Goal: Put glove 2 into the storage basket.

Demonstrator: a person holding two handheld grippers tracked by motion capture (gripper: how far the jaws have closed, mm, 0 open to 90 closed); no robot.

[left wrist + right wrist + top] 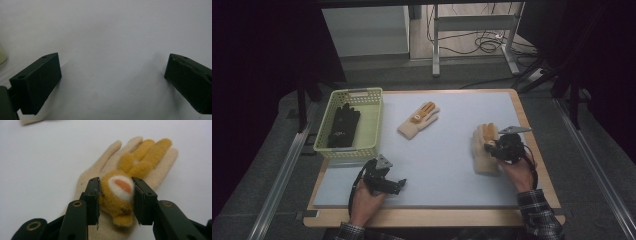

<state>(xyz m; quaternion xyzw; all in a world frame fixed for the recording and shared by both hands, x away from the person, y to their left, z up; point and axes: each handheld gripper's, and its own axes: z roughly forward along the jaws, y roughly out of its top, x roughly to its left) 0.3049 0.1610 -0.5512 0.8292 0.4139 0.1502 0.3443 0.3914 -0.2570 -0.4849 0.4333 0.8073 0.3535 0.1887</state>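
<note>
1. Broadly, the grey table mat (pixel 437 150) carries everything; places below are told from the green basket (pixel 367 125) at its far left corner.
2. Inside the basket lies a black glove (pixel 343 125), its long axis running along the basket's length.
3. Well to the right of the basket, near the mat's right edge, lies the cream glove (pixel 484 150); its long axis runs near to far, fingers pointing away from the person, cuff toward them.
4. Between the two, just right of the basket, a second cream glove (pixel 418 120) lies slanted, fingers far-right.
5. The right gripper (pixel 117 202) is clamped on the orange plush animal (pixel 120 195) sewn to the cream glove's back.
6. The left gripper (pixel 112 82), just in front of the basket, stands spread wide over bare mat.
</note>
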